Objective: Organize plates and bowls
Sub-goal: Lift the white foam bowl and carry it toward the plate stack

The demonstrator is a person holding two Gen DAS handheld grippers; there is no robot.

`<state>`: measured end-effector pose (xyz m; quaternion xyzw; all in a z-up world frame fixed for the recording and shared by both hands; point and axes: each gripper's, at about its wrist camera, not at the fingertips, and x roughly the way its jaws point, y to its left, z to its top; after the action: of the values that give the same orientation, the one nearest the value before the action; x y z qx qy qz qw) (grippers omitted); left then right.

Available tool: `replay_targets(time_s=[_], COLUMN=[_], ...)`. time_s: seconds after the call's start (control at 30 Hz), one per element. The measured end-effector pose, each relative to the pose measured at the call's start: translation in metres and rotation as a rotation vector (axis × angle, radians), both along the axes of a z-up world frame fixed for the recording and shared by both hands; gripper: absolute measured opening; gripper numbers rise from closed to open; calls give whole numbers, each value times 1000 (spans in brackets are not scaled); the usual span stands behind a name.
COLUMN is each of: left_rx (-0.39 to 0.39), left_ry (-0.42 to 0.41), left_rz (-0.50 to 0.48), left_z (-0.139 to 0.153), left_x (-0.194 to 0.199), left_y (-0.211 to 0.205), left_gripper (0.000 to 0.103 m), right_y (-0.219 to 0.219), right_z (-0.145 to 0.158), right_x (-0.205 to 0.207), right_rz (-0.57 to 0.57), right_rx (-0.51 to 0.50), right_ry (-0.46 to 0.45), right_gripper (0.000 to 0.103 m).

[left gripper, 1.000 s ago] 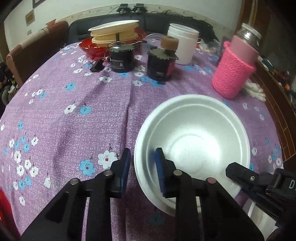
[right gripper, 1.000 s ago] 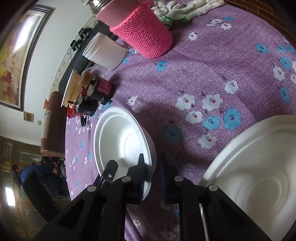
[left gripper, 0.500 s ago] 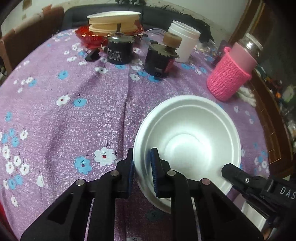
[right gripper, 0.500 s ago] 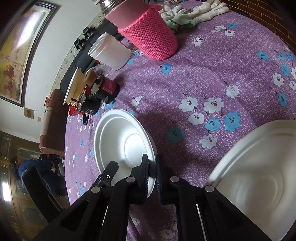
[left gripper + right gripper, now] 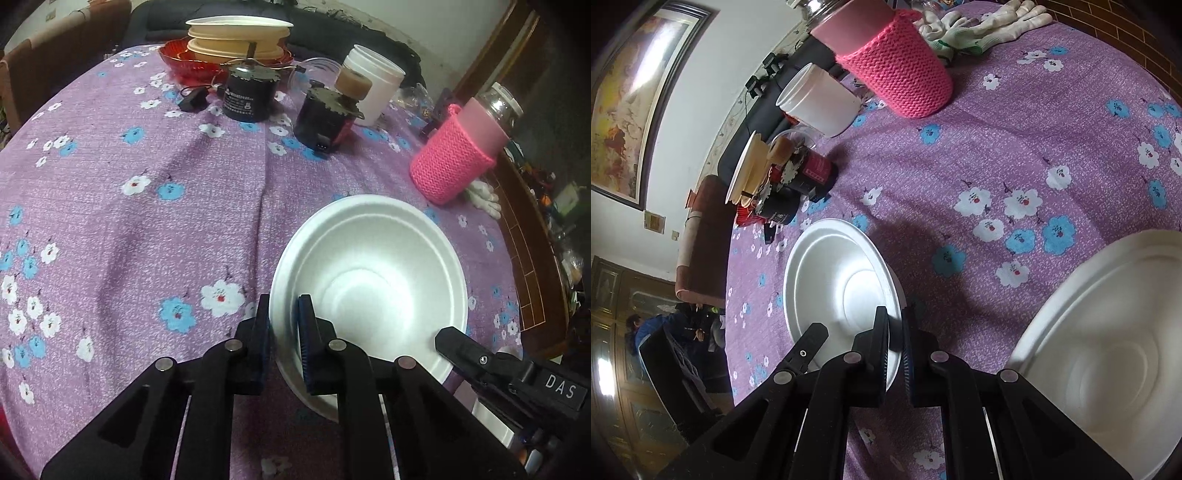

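My left gripper (image 5: 284, 325) is pinching the near-left rim of the white foam bowl (image 5: 369, 273), one finger outside the wall, the other inside; my right gripper (image 5: 895, 343) is clamped on the opposite rim of the same bowl (image 5: 834, 280), fingers nearly together w/ the thin wall between. Bowl is round, smooth matte foam w/ a stepped rim, over the purple floral tablecloth (image 5: 147, 206); can't tell if it's touching the cloth. A white foam plate (image 5: 1108, 347), shallow w/ a moulded ring, lies just right of my right gripper. Farther back: pink knitted sleeve on a jar (image 5: 450, 166), white plastic tub (image 5: 373, 88), two black motor-like cylinders (image 5: 251, 96), cream plates stacked on a red dish (image 5: 236, 40). "DAS" reads on the right gripper's body in the left view; motor label too small to read
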<state>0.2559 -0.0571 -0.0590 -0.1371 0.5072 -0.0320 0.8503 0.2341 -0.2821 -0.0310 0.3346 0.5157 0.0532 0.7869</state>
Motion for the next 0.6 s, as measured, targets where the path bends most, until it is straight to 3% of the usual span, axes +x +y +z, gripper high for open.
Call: replay_targets(time_s=[0.6], left_rx=[98], left_ry=[-102], left_rz=[24], left_z=[16], left_x=[-71], left_y=[16], left_gripper=[11], right_y=[29], right_z=[12], right_x=[-57], right_rz=[52], right_rx=[-49], right_ry=[-88], right_gripper=[7])
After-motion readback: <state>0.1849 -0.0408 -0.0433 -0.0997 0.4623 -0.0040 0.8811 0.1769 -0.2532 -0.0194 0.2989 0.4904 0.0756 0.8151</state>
